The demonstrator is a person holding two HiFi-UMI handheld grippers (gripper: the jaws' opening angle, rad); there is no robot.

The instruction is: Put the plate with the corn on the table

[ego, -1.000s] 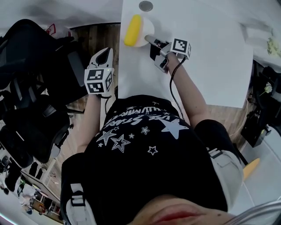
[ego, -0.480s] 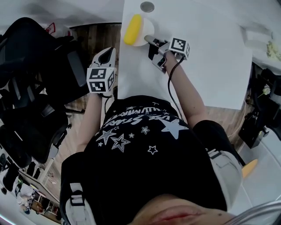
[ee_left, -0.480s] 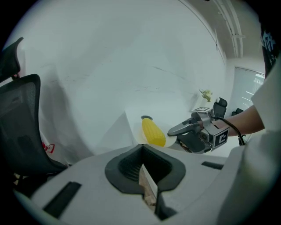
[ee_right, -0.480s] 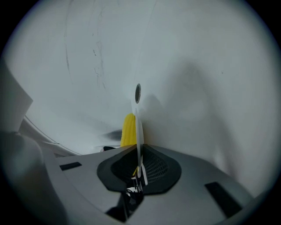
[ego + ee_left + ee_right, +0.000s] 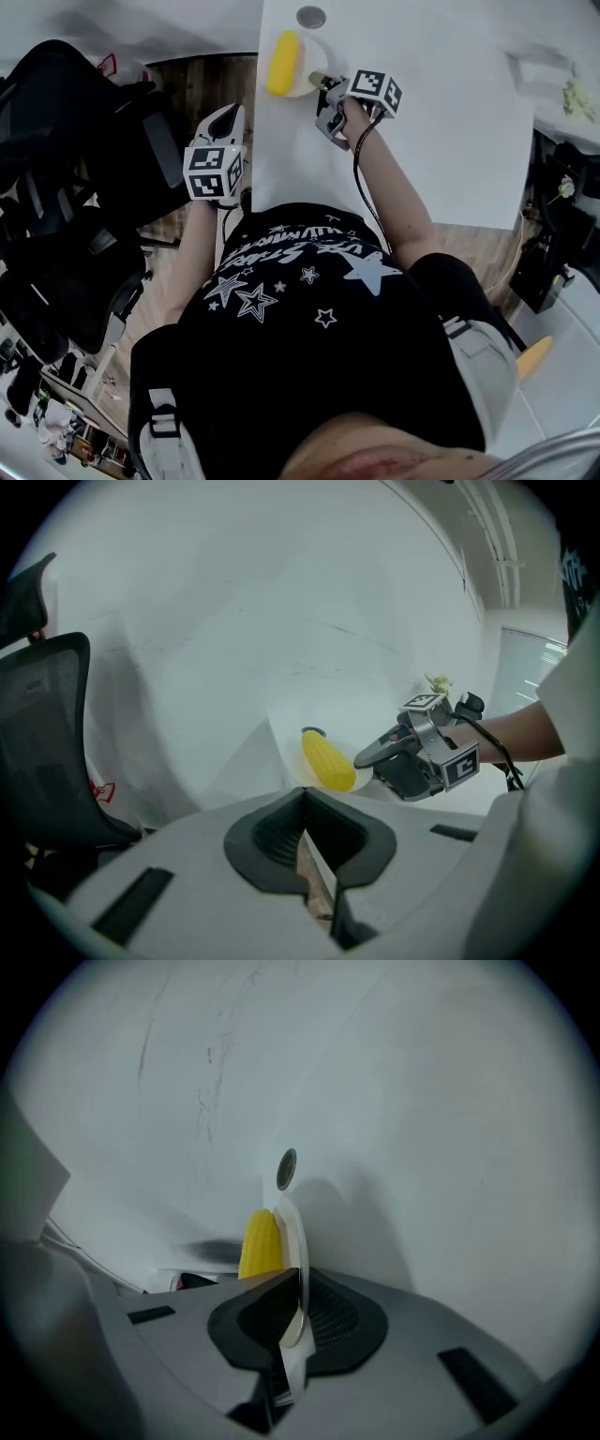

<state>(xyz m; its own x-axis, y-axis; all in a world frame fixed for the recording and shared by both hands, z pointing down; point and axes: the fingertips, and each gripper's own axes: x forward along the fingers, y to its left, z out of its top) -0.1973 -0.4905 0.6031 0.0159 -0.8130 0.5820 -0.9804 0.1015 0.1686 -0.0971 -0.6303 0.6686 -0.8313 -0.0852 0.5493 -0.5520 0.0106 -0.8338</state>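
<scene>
White table point(image 5: 450, 141): at its far left corner the right gripper point(image 5: 292, 1321) has just pinched shut on the plate point(image 5: 296, 1232) with corn point(image 5: 283, 63), so I think it can move now. By the left edge, the left gripper point(image 5: 314, 874) is closed and empty.

The right gripper point(image 5: 298, 1302) pinches the edge of a white plate point(image 5: 292, 1232). Its jaws have just been closing, with that edge between them. The plate shows side-on, like a thin line. A yellow corn point(image 5: 261, 1241) sits at its left side. Past the plate, a small round grey thing point(image 5: 287, 1168) lies on the white table point(image 5: 450, 1147).
</scene>
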